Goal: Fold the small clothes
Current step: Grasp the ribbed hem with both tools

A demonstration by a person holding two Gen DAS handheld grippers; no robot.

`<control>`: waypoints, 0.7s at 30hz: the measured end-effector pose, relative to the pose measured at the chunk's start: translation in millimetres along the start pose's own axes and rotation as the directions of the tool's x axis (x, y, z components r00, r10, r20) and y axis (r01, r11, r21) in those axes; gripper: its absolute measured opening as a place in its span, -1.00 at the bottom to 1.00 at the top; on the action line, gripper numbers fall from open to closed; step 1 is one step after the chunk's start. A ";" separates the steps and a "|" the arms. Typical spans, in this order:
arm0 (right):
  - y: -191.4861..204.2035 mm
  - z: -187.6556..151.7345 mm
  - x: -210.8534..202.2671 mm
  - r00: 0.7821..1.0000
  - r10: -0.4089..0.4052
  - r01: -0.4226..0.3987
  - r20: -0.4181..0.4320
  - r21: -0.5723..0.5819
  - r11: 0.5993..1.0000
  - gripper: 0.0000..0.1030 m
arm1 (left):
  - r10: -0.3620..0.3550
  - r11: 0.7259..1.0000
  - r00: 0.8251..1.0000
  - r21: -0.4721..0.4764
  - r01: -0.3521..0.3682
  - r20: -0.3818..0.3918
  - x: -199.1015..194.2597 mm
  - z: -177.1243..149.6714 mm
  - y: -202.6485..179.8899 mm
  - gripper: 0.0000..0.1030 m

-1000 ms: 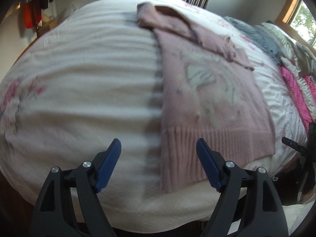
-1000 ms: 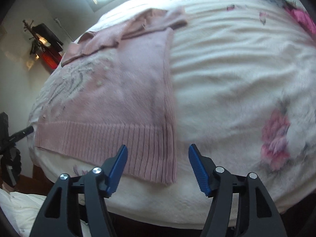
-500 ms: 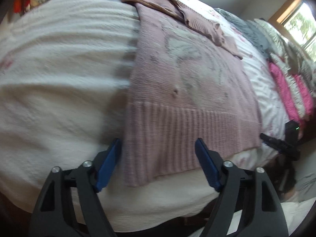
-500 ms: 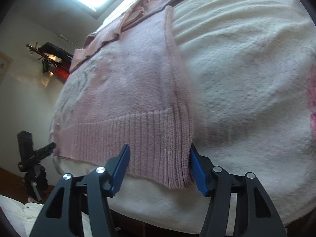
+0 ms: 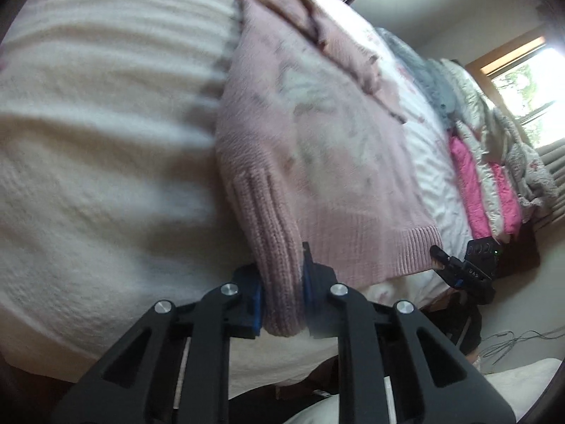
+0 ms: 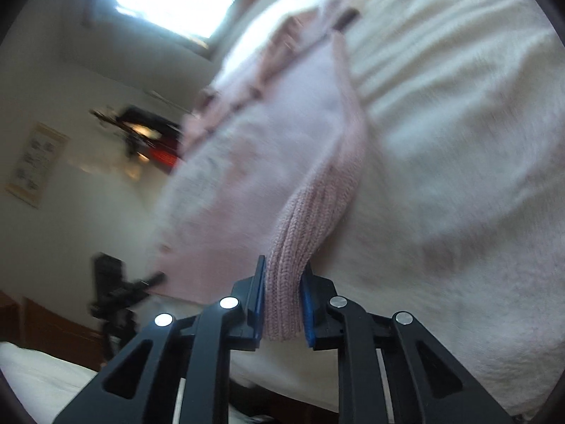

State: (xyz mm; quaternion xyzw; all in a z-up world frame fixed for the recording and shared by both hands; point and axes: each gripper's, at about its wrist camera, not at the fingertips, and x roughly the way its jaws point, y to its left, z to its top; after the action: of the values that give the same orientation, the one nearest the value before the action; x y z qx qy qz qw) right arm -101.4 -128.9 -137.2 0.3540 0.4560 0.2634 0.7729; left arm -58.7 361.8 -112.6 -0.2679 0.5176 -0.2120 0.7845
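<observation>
Left tongs (image 5: 280,304) and right tongs (image 6: 281,309) each pinch a hem corner of the pink sweater (image 5: 317,141)

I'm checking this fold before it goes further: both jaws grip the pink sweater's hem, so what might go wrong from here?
1. Each gripper, left gripper and right gripper, pinches only the ribbed corner of the pink sweater; thick knit may slip out.
2. The sleeves lie loosely folded across the top and could shift when lifted.
</observation>
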 end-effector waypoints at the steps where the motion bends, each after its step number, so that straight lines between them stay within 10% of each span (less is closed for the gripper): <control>1: 2.4 4.4 -3.6 1.000 0.022 -0.022 0.014 0.004 1.000 -0.66 | -0.018 1.000 1.000 -0.001 0.018 0.010 -2.7 2.8 -2.4 -0.70; 6: 14.3 40.9 -25.5 0.989 0.094 -0.096 0.112 0.014 0.995 -0.69 | -0.086 0.996 0.992 -0.016 0.087 0.088 -14.1 32.5 -7.2 -0.70; 21: -16.2 151.2 21.4 0.990 -0.077 0.065 0.121 0.103 0.993 -0.77 | -0.066 0.982 0.994 -0.170 0.081 0.092 53.2 142.0 19.8 -0.68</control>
State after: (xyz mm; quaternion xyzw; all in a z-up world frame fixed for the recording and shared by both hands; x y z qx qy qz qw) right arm 44.3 -169.6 -110.7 0.3912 0.4316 0.1903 0.7902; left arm 93.7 373.1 -116.8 -0.3628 0.4896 -0.1832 0.7714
